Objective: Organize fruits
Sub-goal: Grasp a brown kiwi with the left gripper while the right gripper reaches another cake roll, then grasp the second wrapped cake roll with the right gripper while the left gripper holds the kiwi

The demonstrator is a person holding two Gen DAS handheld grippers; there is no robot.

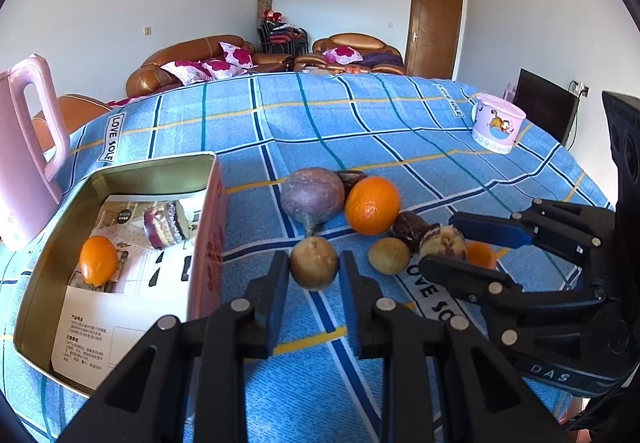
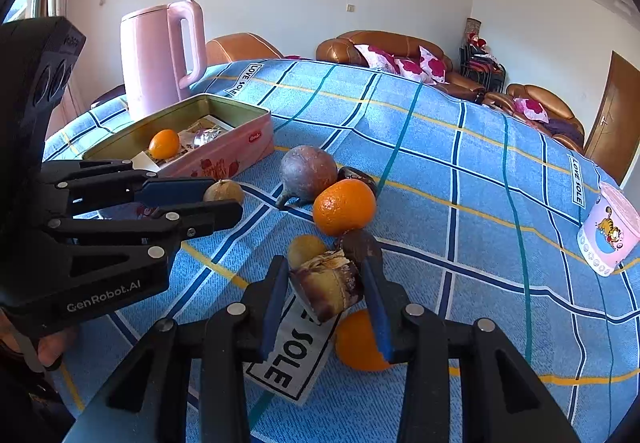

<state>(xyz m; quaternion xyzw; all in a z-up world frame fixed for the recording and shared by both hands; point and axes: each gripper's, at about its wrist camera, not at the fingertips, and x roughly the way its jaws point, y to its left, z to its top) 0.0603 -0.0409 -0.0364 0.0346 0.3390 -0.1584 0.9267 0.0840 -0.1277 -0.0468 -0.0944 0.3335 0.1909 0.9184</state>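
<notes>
Left gripper clamped on brown fruit at lower centre; right gripper pinching cut fruit piece. Lift both gently toward tin at left, already holding 1 orange.

The blue checked tablecloth carries white woven labels reading "LOVE SOLE": one far off to the left of the left gripper, one far to its right beside a pink cup printed with a cartoon orange cat, and one directly under the right gripper. The left gripper's black body reads "GenRobot.AI". The pink tin bears a small red logo, too small to read.
</notes>
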